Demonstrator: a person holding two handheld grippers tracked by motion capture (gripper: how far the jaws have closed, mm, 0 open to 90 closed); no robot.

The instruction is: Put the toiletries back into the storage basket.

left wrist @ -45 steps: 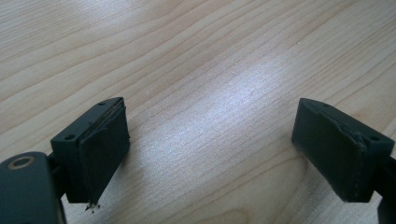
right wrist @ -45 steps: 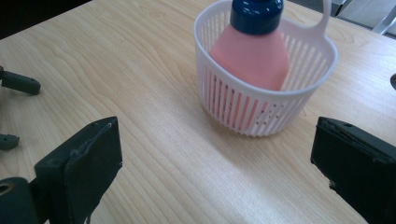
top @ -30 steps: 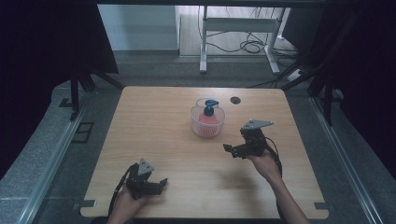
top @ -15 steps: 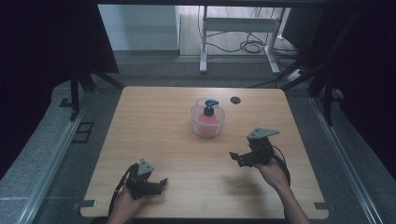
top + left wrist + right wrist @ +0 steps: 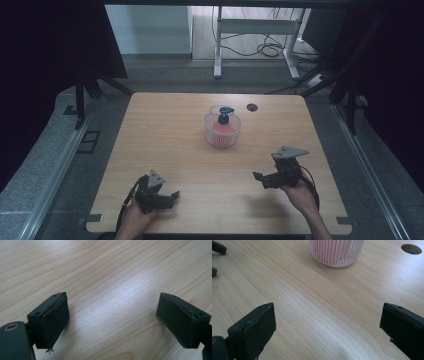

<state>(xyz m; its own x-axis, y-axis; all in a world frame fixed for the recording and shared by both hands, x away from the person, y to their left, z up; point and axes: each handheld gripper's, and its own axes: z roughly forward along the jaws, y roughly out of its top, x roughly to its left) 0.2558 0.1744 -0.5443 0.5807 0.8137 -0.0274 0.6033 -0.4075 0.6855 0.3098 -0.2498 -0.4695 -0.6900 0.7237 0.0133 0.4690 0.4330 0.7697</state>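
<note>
Both grippers, left point(image 5: 172, 195) and right point(image 5: 259, 179), rest with jaws released on the wooden table point(image 5: 165, 130). Grey floor and dark curtains surround it.

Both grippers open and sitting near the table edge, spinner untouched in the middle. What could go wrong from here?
1. The salad spinner stands free on smooth wood; a one-sided push on its blue knob might slide or tip it.
2. The right gripper is nearer; reaching with both, its fingers could clash with the left gripper.
3. The cable hole lies just behind; the spinner might catch there.
</note>
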